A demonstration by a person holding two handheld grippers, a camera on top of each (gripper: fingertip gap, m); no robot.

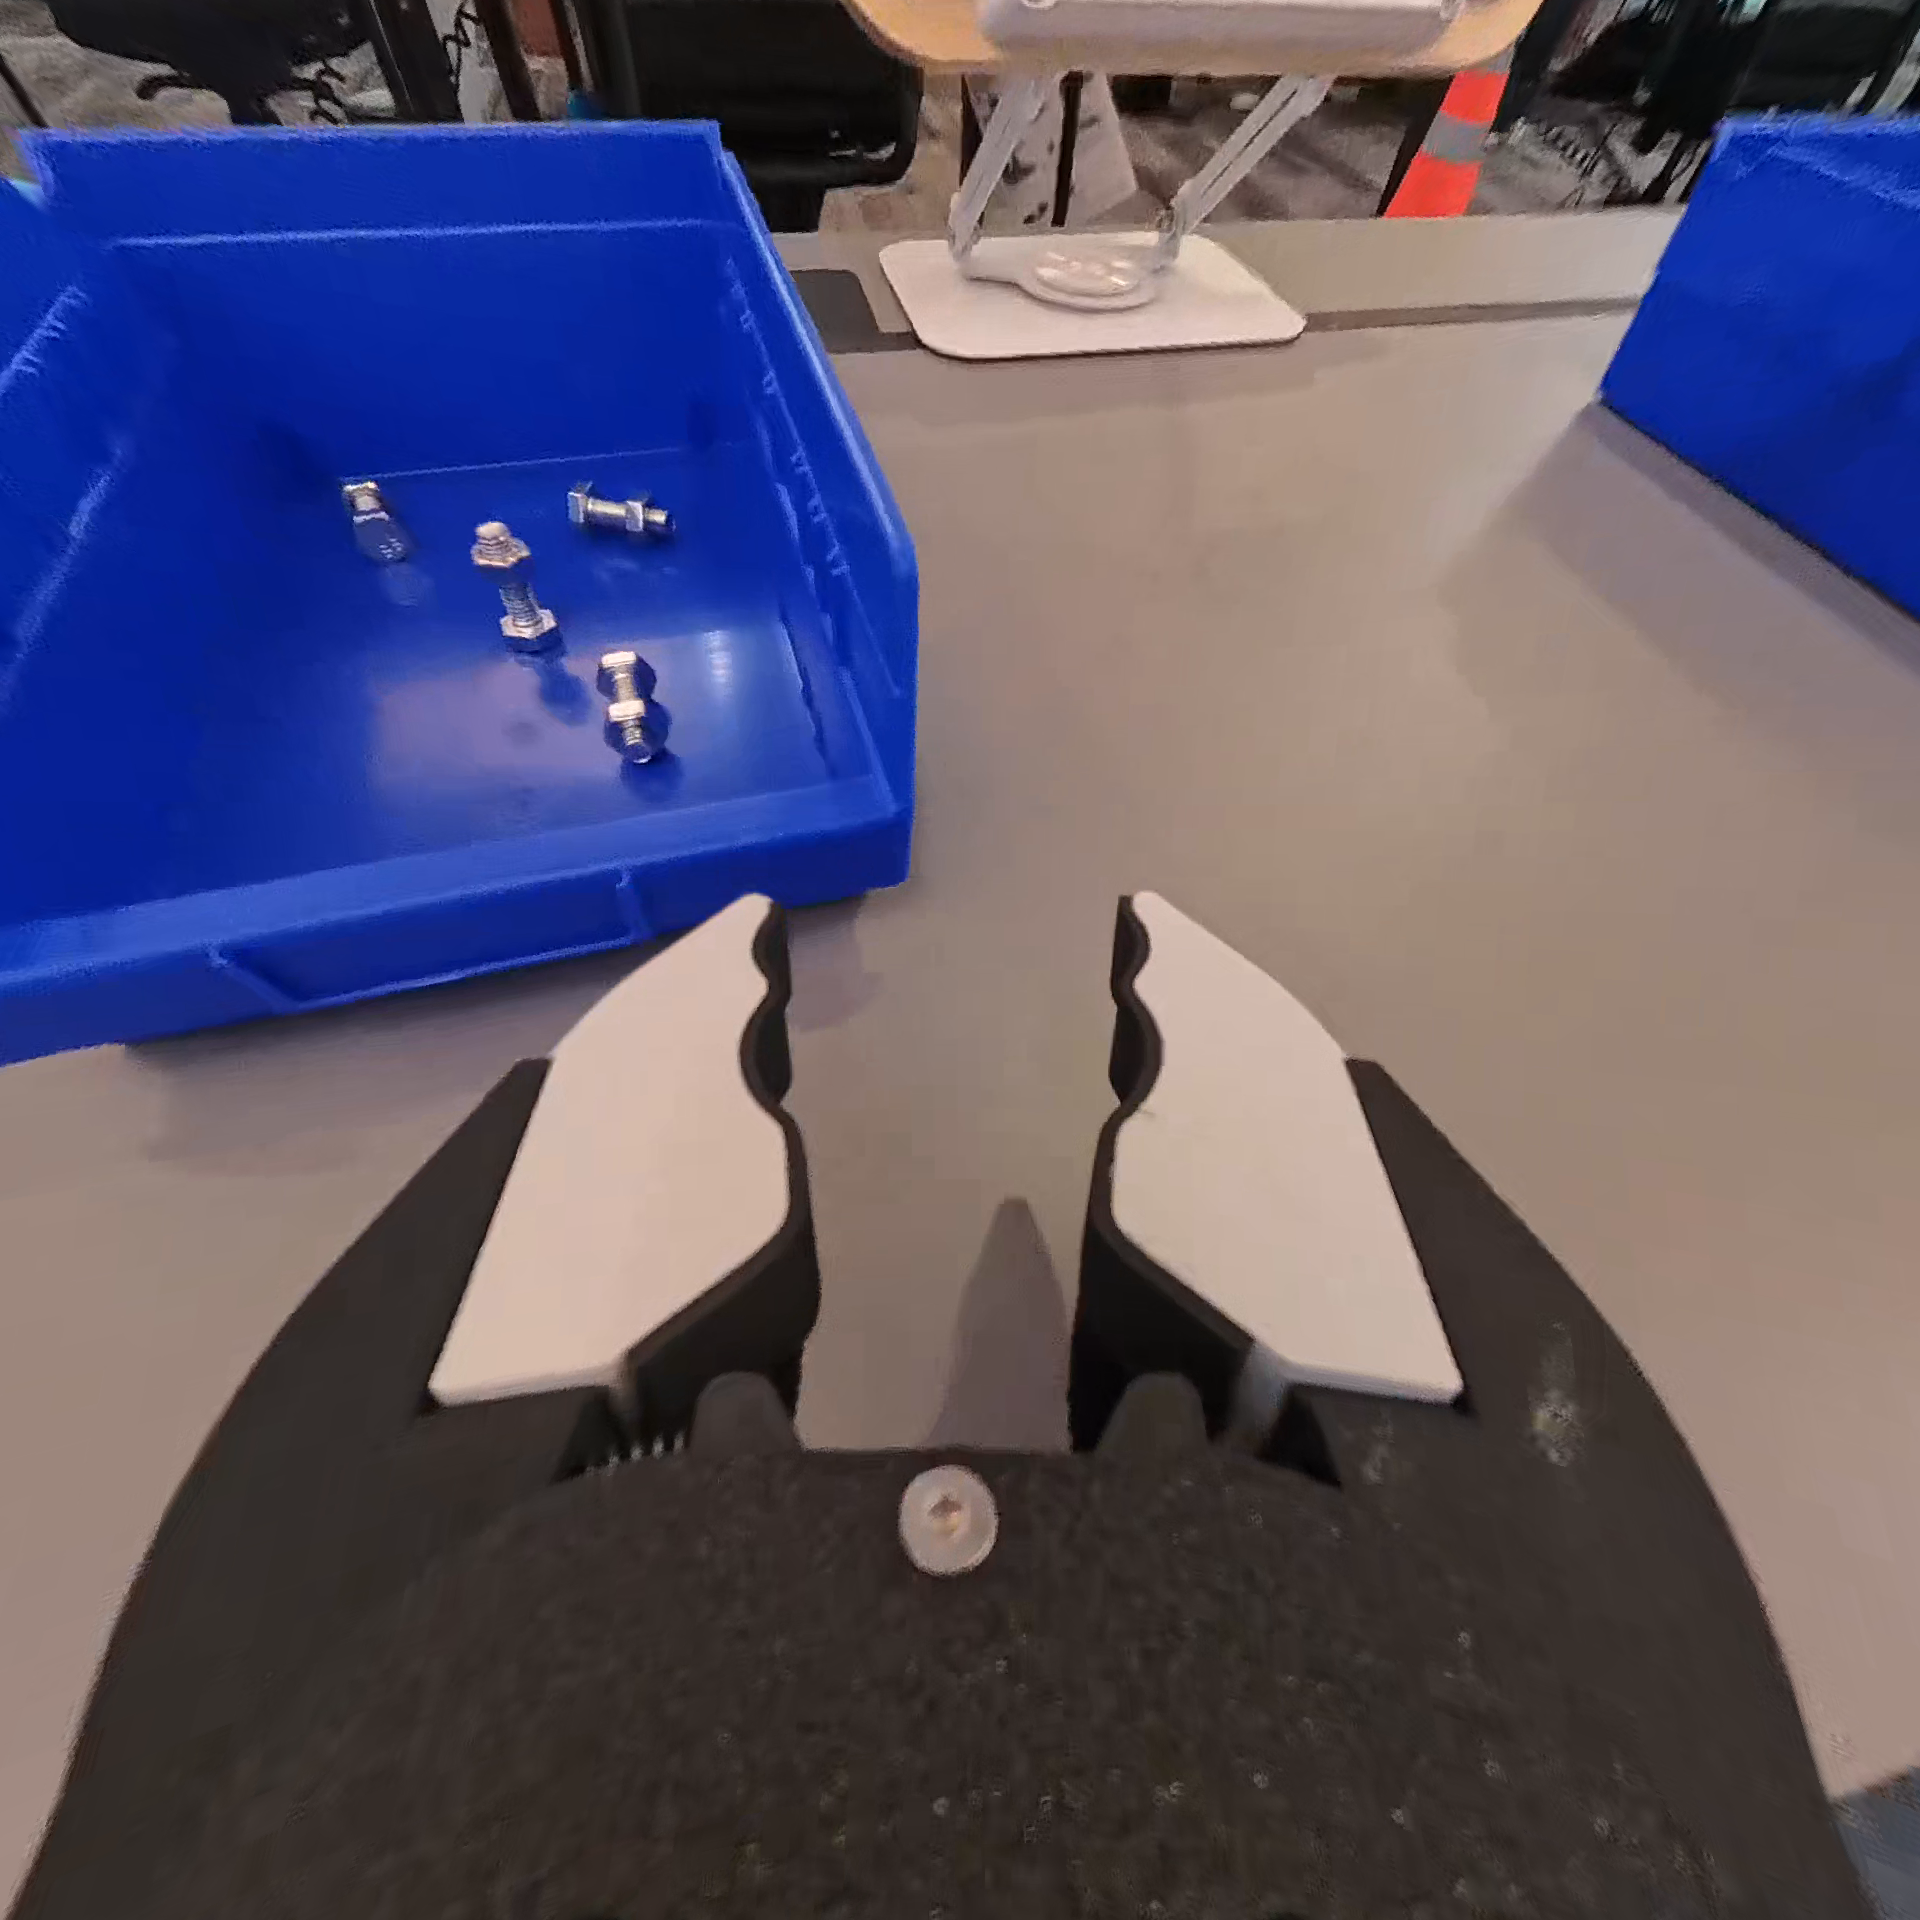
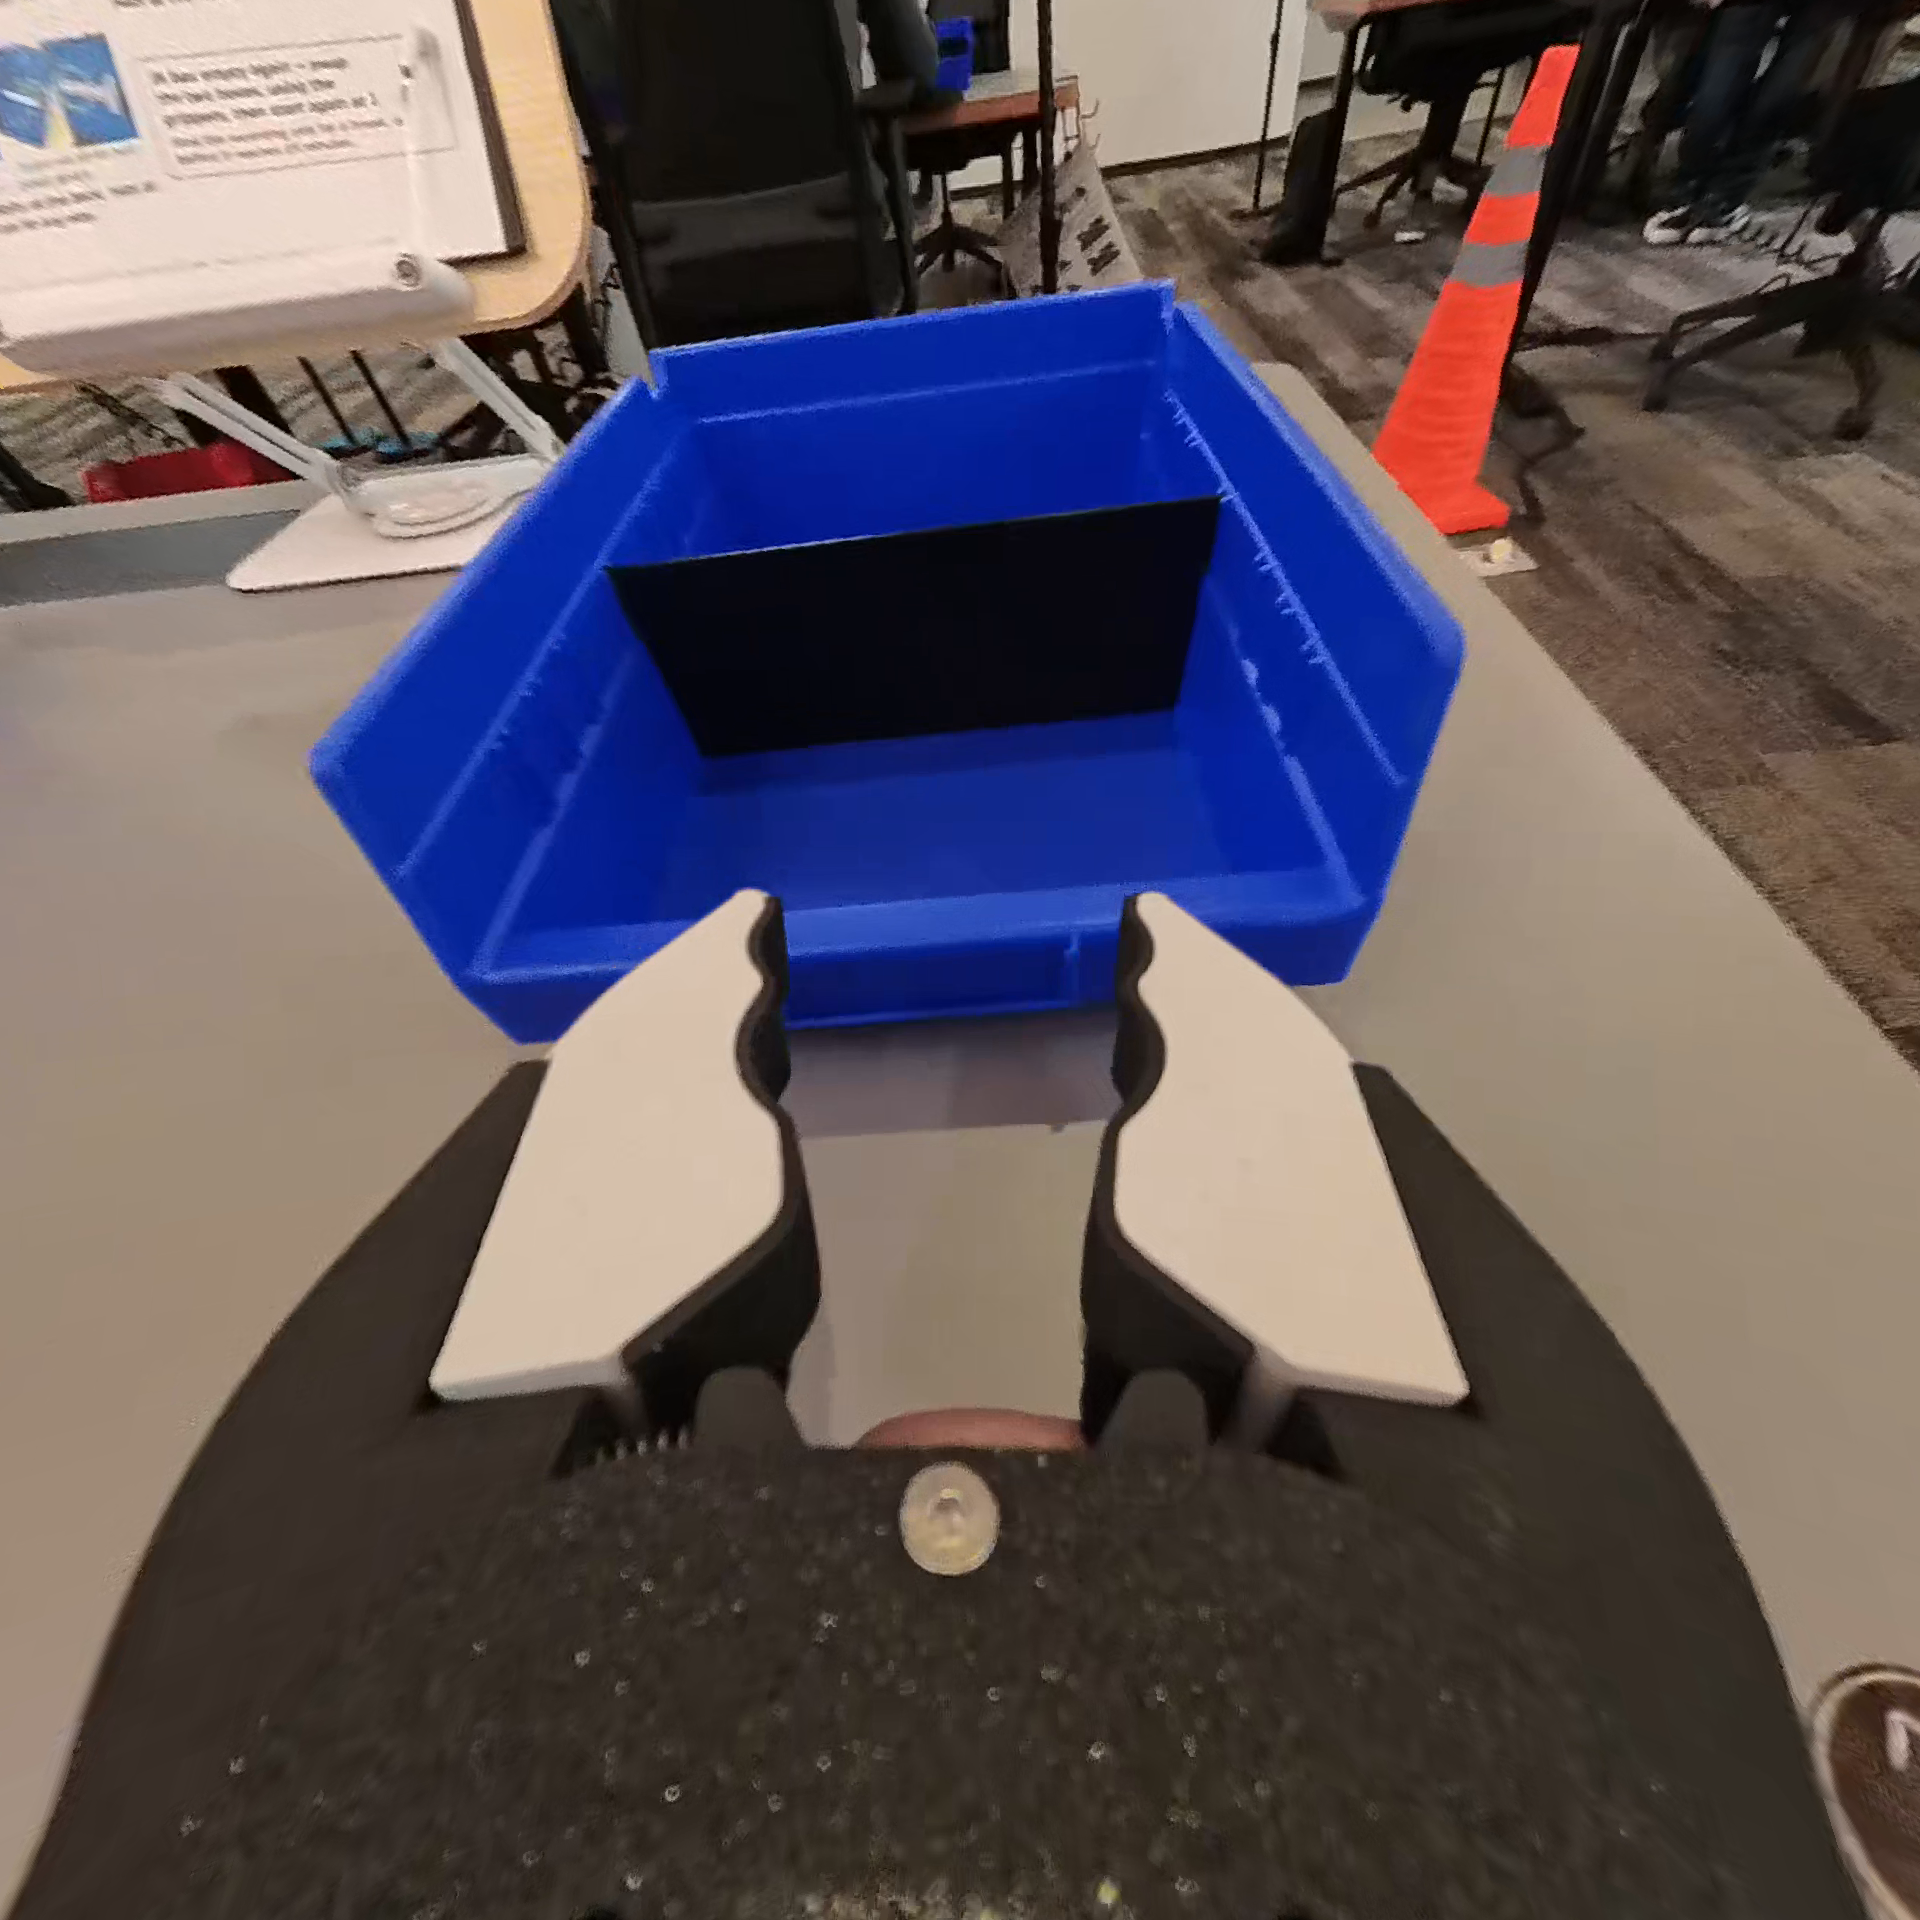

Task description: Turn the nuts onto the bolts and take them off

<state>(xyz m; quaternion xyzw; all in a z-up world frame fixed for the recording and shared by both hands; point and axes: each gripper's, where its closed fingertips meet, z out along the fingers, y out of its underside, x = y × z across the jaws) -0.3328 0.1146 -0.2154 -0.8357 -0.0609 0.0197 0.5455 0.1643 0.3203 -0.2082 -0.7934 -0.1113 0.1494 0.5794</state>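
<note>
Both the left gripper [image 1: 951, 914] and right gripper [image 2: 951, 914] gape empty — ready, likely, for the nutted bolts [image 1: 516, 597] inside the left blue bin [image 1: 810, 436].

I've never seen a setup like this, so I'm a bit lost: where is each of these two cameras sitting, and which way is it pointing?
Left wrist view: sits on the left gripper, looking forward along its open fingers over the grey table toward a blue bin of bolts with nuts.
Right wrist view: sits on the right gripper, open, facing a second blue bin with a black divider; a sliver of what may be the person's hand shows behind the fingers.
Shared: the table, the orange cone, the white stand.
</note>
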